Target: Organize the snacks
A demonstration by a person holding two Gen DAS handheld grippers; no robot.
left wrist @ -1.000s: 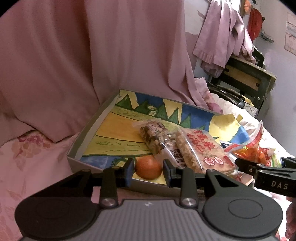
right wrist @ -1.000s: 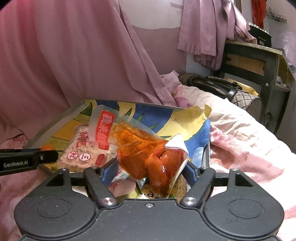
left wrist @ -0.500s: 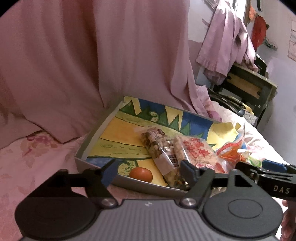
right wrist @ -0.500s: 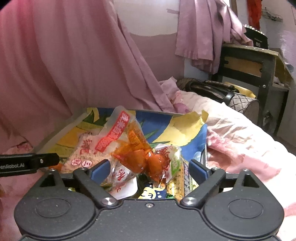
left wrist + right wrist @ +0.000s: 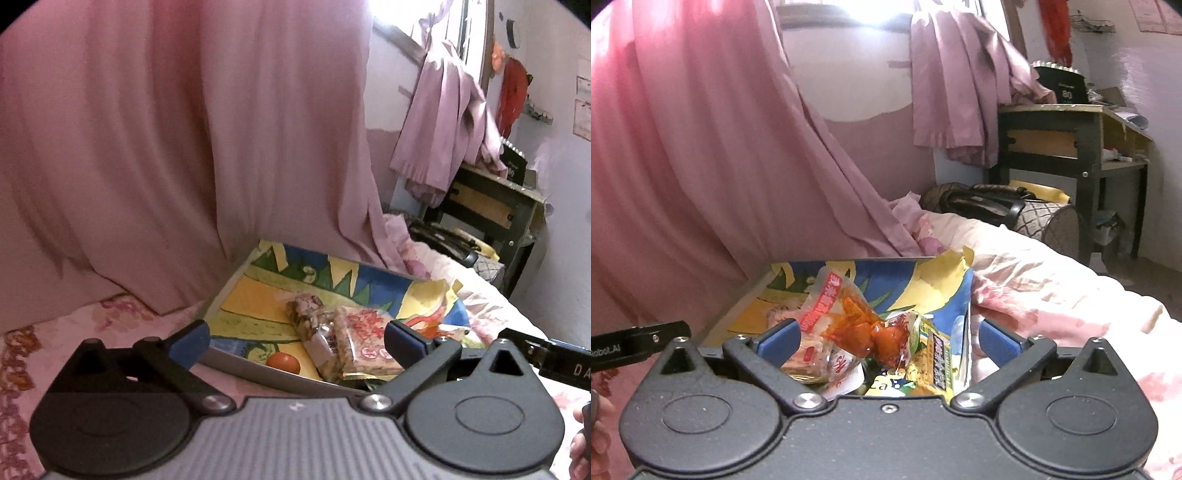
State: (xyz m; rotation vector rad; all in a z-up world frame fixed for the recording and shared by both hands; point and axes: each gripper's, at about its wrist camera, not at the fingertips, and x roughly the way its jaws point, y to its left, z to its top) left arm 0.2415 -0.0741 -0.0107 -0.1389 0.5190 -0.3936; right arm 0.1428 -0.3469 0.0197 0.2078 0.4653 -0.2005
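The tray (image 5: 236, 365) sits on the pink bedspread (image 5: 1052, 291), below the pink curtain (image 5: 147, 147). Left gripper (image 5: 295, 341): fingers spread wide, holding nothing, above the tray's near rim. Right gripper (image 5: 888, 338): fingers spread wide, holding nothing, over the tray's right end. In the tray, an orange (image 5: 283, 362) lies at the near rim; a nut bar (image 5: 314, 332) lies just beside it, touching a rice cake pack (image 5: 364, 343). A red packet (image 5: 864, 325) tops the pile at the tray's right end.
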